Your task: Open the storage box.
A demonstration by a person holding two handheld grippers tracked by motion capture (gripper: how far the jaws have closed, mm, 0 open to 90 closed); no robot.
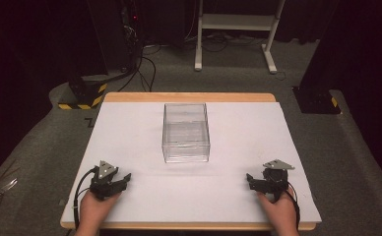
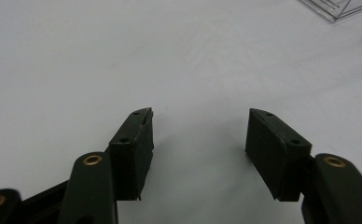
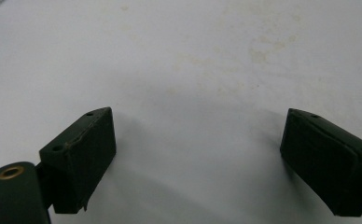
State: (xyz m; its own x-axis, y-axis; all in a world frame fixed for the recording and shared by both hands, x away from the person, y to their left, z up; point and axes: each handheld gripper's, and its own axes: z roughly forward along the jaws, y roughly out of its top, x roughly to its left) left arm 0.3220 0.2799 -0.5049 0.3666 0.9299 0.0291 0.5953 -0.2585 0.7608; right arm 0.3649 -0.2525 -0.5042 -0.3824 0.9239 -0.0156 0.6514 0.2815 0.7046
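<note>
Clear box (image 1: 186,132) between open tools

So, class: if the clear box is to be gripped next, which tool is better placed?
Left tool, marginally: it sits slightly nearer the clear box than the right tool. Both are open and empty.

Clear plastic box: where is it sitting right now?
In the high view, the clear plastic box stands mid-table on the white sheet, beyond and between the left gripper and right gripper.
</note>
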